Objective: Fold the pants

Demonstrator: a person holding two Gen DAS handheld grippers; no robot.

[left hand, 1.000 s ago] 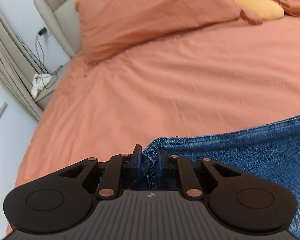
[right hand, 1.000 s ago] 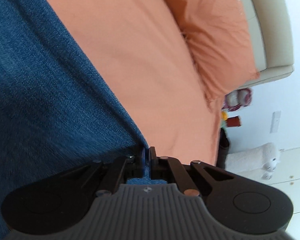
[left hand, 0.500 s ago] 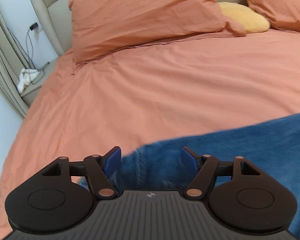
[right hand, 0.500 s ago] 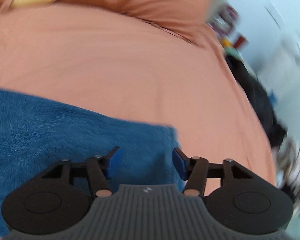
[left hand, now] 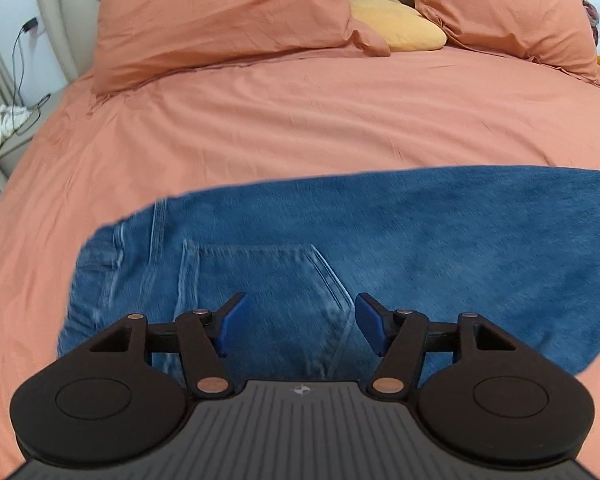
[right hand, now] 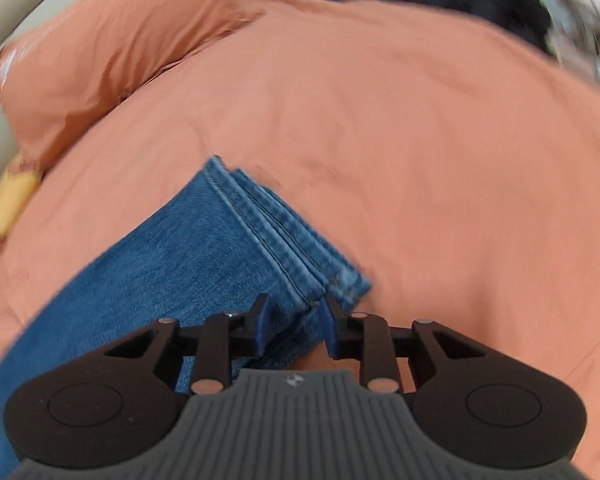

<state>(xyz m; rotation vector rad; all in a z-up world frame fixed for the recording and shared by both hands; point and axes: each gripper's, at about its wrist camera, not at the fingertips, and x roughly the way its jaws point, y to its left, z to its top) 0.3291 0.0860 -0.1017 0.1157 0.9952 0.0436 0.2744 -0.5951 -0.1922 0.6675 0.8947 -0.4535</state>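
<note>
A second earlier both our grippers had pinched the jeans [left hand: 380, 232]; now they lay flat on the orange bed cover [left hand: 300, 120], back pocket [left hand: 260, 280] up. Our left gripper [left hand: 298, 320] had let go and backed off above the pocket, its jaws wide and easing inward, nothing between them. Our right gripper [right hand: 294, 322] had rolled upright over the stacked leg hems [right hand: 284, 236]; its jaws were closing around the hem corner, pads apparently not yet pressing.

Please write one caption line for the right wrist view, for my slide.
Right claw closing around the hem end of folded jeans on an orange bed.
</note>
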